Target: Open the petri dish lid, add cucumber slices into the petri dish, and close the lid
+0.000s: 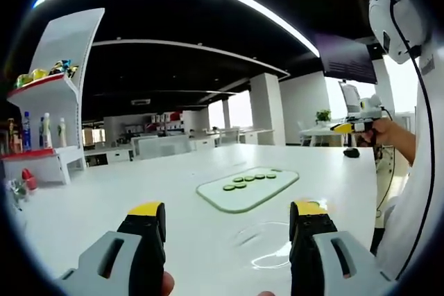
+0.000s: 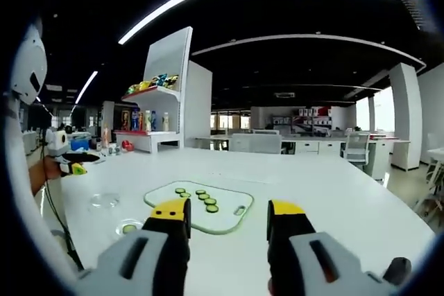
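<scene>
Both claws hang wide open, gripping nothing: left gripper (image 1: 227,221), right gripper (image 2: 220,216). Green cucumber slices (image 2: 197,197) lie on the pale rounded cutting board (image 2: 229,215) mid-tabletop; the clear round petri dish (image 2: 105,200) sits beside it, nearer the white tabletop's (image 2: 333,199) edge.

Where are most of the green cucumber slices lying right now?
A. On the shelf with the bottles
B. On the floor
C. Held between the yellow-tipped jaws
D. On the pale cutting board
D. The cucumber slices lie in rows on the cutting board on the white table; the left gripper view shows the same, and both pairs of jaws stand open with nothing between them.
</scene>
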{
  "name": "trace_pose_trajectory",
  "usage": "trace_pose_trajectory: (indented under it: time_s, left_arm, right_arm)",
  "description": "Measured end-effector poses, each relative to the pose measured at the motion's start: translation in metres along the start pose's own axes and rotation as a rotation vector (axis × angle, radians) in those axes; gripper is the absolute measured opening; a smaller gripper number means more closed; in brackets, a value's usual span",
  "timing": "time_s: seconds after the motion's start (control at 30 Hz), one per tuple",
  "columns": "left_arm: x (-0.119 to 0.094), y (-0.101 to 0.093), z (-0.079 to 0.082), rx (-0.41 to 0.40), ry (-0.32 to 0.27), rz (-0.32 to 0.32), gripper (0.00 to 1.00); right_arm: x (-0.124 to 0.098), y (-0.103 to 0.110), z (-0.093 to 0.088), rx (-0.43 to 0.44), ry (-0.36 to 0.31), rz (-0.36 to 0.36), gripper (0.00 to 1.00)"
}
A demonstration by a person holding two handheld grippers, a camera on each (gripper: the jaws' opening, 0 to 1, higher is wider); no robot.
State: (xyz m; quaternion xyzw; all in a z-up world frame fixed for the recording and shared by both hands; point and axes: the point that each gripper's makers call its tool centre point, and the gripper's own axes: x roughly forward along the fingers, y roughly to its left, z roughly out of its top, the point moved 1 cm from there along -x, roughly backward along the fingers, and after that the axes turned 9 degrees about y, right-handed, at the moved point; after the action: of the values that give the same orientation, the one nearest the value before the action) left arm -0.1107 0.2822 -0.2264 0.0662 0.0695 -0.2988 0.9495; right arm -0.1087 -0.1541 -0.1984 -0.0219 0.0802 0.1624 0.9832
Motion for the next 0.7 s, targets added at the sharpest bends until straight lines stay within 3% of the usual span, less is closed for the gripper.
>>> trace_pose_trajectory:
  time_s: [0.7]
  left_arm:
    - [-0.007,0.02,0.001,-0.038,-0.016,0.057,0.73]
  right_arm:
    - [-0.052,-0.041,-0.007,0.023,-0.026,-0.154,0.48]
